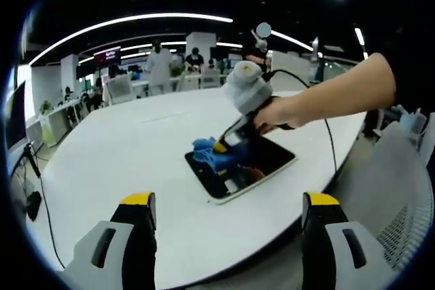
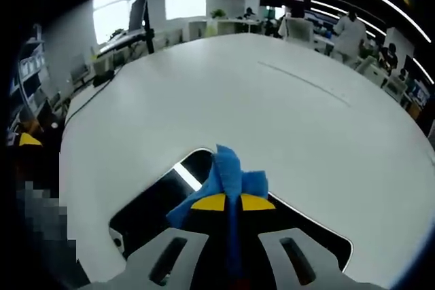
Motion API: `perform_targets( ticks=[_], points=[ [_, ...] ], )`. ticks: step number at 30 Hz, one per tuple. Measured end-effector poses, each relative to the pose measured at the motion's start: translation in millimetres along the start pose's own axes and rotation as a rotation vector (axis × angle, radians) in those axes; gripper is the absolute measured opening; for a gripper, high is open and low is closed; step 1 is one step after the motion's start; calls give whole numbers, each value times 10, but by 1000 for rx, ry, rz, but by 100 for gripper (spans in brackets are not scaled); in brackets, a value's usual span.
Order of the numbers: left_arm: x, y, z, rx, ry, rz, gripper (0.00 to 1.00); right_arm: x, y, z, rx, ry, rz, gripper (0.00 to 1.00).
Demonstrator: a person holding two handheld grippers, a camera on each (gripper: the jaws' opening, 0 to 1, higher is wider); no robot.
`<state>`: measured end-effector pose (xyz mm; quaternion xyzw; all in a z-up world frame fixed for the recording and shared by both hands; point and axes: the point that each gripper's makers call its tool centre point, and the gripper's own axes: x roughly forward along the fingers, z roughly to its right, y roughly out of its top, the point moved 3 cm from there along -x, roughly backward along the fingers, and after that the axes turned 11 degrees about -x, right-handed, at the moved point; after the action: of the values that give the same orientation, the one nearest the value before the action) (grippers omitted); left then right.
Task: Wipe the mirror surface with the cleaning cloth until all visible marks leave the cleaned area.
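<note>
A flat mirror (image 1: 262, 161) with a white rim lies on the white table, its glass dark with reflections. On its far-left part rests a blue cleaning cloth (image 1: 212, 156), pinched by my right gripper (image 1: 223, 145), which a person's hand holds from the right. In the right gripper view the cloth (image 2: 230, 174) sticks up between the yellow-tipped jaws of the right gripper (image 2: 228, 202), pressed on the mirror (image 2: 146, 205). My left gripper (image 1: 228, 203) is open, hovering in front of the near edge of the table, apart from the mirror.
The large white table (image 1: 122, 147) stretches wide around the mirror. A cable (image 1: 327, 127) runs from the right gripper across the table. A mesh chair (image 1: 401, 195) stands at the right. Desks, monitors and people fill the background.
</note>
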<state>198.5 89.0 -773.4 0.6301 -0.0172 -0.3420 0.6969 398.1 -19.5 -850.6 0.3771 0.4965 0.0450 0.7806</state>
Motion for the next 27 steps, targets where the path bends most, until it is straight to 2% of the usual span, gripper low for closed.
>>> perform_targets(
  ticks=[6, 27],
  points=[
    [1, 0, 0, 0, 0, 0, 88, -67, -28, -101, 12, 34, 9, 0],
    [2, -1, 5, 0, 0, 0, 87, -350, -154, -534, -47, 108, 28, 0]
  ],
)
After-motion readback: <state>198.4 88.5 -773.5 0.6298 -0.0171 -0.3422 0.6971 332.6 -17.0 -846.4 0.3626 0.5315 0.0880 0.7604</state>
